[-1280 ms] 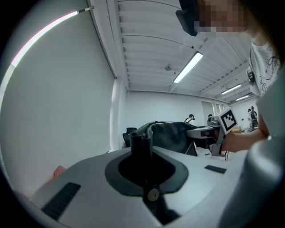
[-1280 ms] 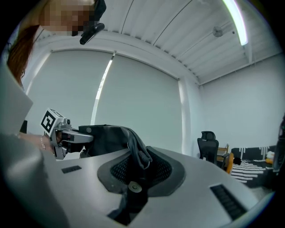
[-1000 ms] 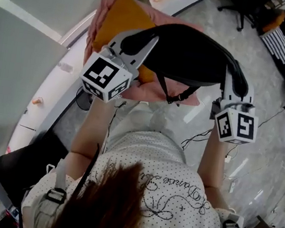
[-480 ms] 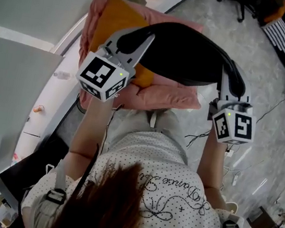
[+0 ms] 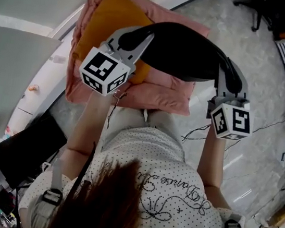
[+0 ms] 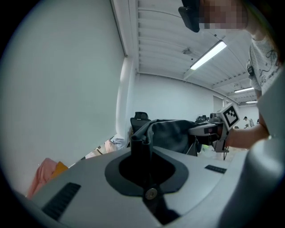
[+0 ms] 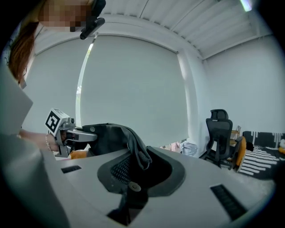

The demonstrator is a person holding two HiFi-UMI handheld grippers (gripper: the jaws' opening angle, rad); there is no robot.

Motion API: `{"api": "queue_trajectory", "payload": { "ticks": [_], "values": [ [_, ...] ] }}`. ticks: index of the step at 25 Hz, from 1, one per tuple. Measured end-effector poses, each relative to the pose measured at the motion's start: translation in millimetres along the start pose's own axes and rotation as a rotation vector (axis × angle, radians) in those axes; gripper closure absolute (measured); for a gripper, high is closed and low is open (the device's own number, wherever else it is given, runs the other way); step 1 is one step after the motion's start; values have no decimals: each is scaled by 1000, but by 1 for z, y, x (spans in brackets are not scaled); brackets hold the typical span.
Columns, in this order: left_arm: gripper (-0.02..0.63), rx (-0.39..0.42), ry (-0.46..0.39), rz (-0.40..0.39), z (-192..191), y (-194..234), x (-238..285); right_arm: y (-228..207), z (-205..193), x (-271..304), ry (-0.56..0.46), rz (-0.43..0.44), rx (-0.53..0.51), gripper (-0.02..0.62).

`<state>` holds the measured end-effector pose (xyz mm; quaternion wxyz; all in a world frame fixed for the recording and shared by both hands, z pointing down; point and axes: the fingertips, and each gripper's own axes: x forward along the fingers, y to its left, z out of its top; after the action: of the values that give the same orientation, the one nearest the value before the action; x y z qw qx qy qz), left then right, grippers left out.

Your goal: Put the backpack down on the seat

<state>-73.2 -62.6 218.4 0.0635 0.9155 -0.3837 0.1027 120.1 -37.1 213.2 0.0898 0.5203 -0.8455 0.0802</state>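
A black backpack (image 5: 185,51) hangs between my two grippers, above a pink padded seat (image 5: 158,94) with an orange cushion (image 5: 106,19) on it. My left gripper (image 5: 134,40) is shut on the backpack's left end; in the left gripper view its jaws (image 6: 141,144) pinch a fold of the black fabric (image 6: 171,133). My right gripper (image 5: 227,78) is shut on the right end, with a padded strap (image 7: 138,151) caught between its jaws. Each gripper view shows the other gripper across the bag. Whether the bag's underside touches the seat is hidden.
A white curved ledge (image 5: 40,91) runs along the seat's left side. A black box (image 5: 25,144) sits at lower left. Cables (image 5: 198,132) lie on the marble floor to the right. A black office chair (image 7: 220,133) stands further off.
More of the pink seat and orange cushion now shows beneath the backpack. Both grippers keep their hold and stay about the same distance apart.
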Motion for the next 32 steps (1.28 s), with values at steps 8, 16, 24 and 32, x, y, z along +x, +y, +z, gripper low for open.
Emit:
{"api": "queue_trajectory", "payload": {
  "ticks": [8,16,24,32],
  "values": [
    [584,-103,130,48,-76,17,46,-30,-68,48,158,59,16,531],
    [584,-134,270,9,-161,32,80,-44,-150,86,280,23,98,529],
    [585,-174,395,-44,-239,40,106,-58,-227,120,389,-28,126,523],
    [584,-220,494,-91,-318,32,130,-72,-300,129,479,-79,115,517]
  ]
}}
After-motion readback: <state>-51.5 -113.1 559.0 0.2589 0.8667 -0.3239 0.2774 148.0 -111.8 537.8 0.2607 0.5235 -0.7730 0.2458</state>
